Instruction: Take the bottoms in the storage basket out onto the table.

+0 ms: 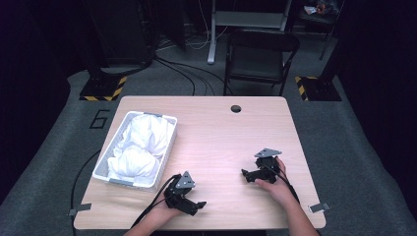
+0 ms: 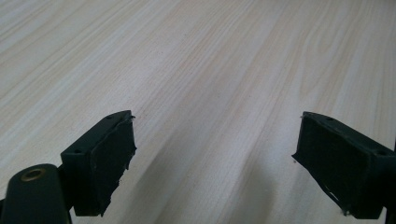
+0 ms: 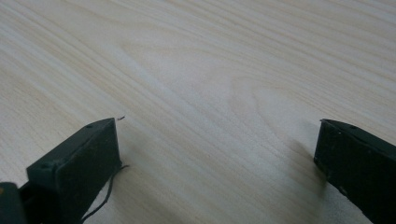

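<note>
Two black hand-held grippers sit low over my pale wooden table [image 1: 221, 137]: left gripper [image 1: 196, 205] and right gripper [image 1: 247, 176], both spread wide, grasping nothing. The white wire-mesh basket [image 1: 169, 147] of seemingly crumpled white cloth [image 1: 142, 142] stands just beside the left one.

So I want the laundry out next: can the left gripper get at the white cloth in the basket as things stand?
Probably yes. The left gripper is open and holds nothing, the white cloth lies heaped in the open-topped basket just beside it, and bare table lies between them.
</note>
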Available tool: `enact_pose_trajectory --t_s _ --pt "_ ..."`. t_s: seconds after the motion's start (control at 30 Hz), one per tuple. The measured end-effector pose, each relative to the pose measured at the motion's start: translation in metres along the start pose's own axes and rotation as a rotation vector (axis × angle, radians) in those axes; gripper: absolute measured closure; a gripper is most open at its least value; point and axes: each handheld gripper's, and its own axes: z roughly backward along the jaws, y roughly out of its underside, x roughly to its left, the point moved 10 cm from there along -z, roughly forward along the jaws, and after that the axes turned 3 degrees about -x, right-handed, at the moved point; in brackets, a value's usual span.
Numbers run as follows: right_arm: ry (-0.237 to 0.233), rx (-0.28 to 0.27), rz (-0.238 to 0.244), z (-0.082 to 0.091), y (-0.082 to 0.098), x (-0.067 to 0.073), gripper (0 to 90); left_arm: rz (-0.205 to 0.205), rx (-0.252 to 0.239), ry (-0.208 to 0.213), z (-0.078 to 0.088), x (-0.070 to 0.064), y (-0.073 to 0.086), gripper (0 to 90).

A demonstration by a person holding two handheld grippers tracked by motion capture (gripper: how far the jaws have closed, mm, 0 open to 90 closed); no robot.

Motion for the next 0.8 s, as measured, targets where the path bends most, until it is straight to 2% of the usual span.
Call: enact_pose_trajectory --t_s 0.17,0.2,0.3,0.57,0.8 --pt "0.000 -0.001 -0.001 0.000 0.000 0.000 0.0 0.009 -0.013 0.004 0.005 -0.001 -0.005 11.1" --pt "0.000 0.000 0.000 0.000 0.000 0.000 0.0 0.029 -0.022 0.018 0.008 -0.002 -0.007 11.1" --pt "0.000 0.000 0.000 0.000 0.000 0.000 0.0 0.052 -0.038 0.025 0.011 -0.002 -0.011 11.0" --pt "0.000 -0.001 -0.001 0.000 0.000 0.000 0.0 0.060 -0.058 0.022 0.022 -0.001 -0.020 11.1" --pt "-0.001 -0.001 0.001 0.000 0.000 0.000 0.0 0.094 -0.089 0.027 0.035 0.002 -0.031 11.2"
